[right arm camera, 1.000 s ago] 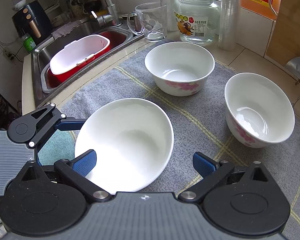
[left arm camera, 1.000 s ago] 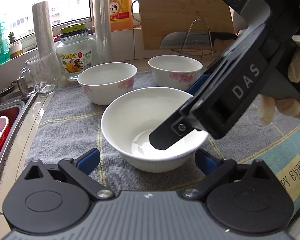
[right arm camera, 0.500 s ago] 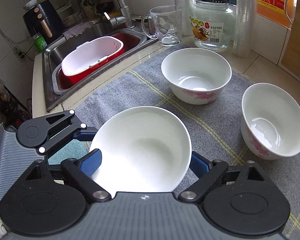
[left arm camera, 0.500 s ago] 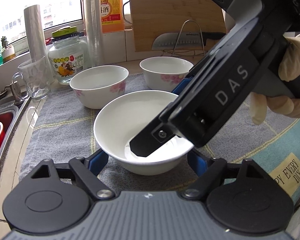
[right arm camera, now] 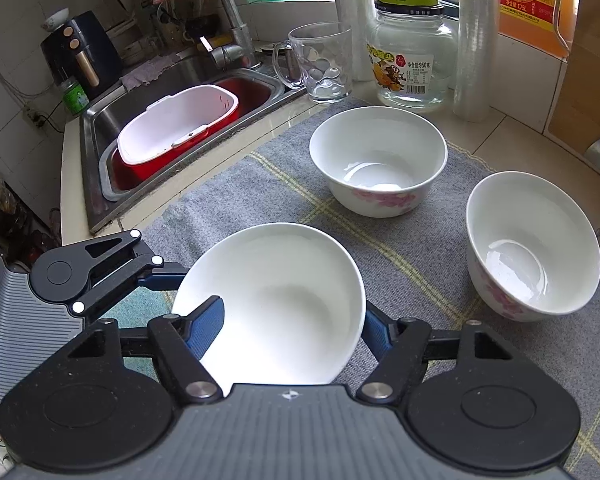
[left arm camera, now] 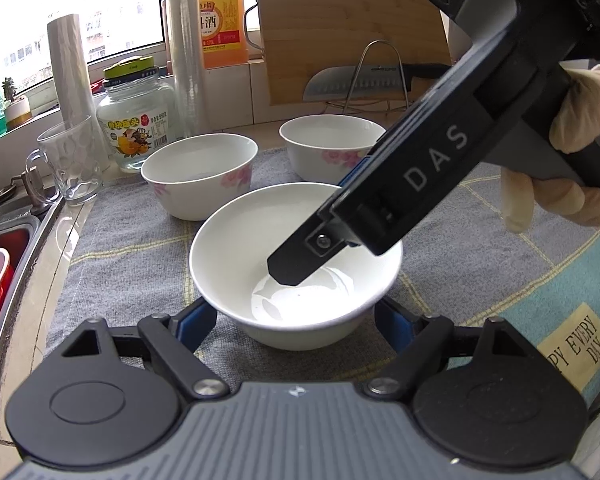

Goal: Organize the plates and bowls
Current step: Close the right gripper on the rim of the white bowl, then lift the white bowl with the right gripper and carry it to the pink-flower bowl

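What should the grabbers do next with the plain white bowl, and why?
Probably shut the right gripper on the plain bowl's rim: one finger is inside the bowl, one outside, not clearly clamped. The left gripper flanks the bowl, open. Then lift it toward the two flowered bowls, which sit apart on the grey mat, likely for stacking.

I am reading "DAS" on the right gripper, "料酒" on the orange bottle, "950" on the jar, and "EVERY DAY" on the cloth.
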